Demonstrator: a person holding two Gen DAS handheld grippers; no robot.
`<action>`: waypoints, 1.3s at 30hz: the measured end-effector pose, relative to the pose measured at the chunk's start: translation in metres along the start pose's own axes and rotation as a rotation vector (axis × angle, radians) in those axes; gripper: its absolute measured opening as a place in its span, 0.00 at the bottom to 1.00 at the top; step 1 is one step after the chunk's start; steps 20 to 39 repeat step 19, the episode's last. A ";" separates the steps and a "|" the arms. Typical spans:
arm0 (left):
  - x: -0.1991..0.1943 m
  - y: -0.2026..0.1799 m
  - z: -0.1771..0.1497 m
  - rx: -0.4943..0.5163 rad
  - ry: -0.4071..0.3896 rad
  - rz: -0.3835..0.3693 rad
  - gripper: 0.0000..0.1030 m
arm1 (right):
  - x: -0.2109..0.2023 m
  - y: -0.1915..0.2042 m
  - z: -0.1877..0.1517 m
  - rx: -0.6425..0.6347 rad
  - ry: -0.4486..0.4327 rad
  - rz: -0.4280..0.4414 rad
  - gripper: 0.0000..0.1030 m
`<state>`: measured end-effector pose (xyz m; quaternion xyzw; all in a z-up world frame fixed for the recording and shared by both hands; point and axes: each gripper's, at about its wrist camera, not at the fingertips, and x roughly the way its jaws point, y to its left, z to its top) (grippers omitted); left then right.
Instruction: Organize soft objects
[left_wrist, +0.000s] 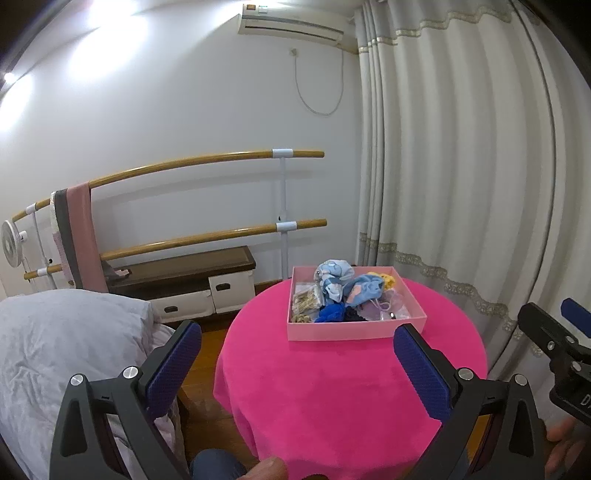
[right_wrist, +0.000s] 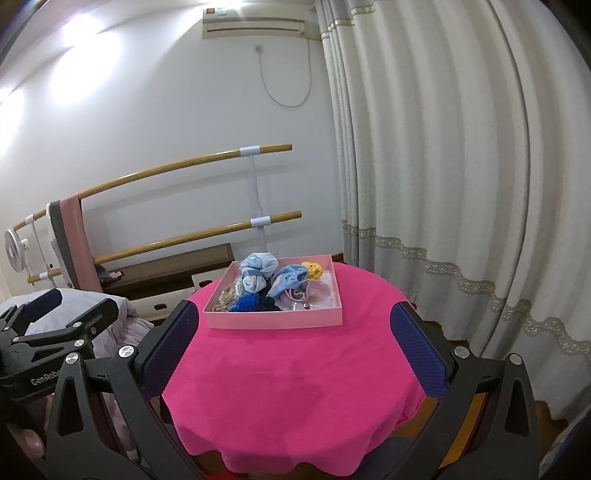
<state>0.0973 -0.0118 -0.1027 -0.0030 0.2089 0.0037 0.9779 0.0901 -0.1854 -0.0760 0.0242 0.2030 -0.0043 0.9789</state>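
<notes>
1. Left of frame: the left gripper (left_wrist: 297, 360) hangs short of the counter's near edge, its blue-padded fingers (left_wrist: 173, 363) spread wide with nothing between them.

2. Centre: a round counter under a bright pink velvety cloth (left_wrist: 314, 387) carries a shallow pale-pink cardboard box (left_wrist: 354, 328) toward its far side. Every soft object in view lies heaped inside it: a beige lacy bundle (left_wrist: 304, 301), a royal-blue knitted piece (left_wrist: 330, 312), a light-blue printed fabric bundle (left_wrist: 332, 275), a sky-blue cloth pouch with a pink patch (left_wrist: 364, 290), a yellow crocheted piece (left_wrist: 386, 280) and a sheer lilac drawstring bag (left_wrist: 388, 301). The cloth around the box is bare.

3. Right of frame: the right gripper (right_wrist: 293, 352) likewise hovers before the counter, fingers (right_wrist: 419, 354) parted and empty.

4. This scene fits a pile waiting to be sorted out of the box, or one just gathered into it.

5. Judged from here, any pick goes best taken from the top of the heap, one piece at a time, pinching bunched fabric rather than a loose cord, with the other gripper steadying the light box.
</notes>
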 end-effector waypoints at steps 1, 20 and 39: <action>0.000 -0.001 0.000 0.002 -0.002 0.001 1.00 | 0.000 -0.001 0.000 0.001 0.000 -0.001 1.00; 0.003 0.000 -0.006 -0.030 -0.016 -0.025 1.00 | 0.001 -0.002 -0.001 -0.005 0.002 -0.006 1.00; 0.003 0.000 -0.006 -0.030 -0.016 -0.025 1.00 | 0.001 -0.002 -0.001 -0.005 0.002 -0.006 1.00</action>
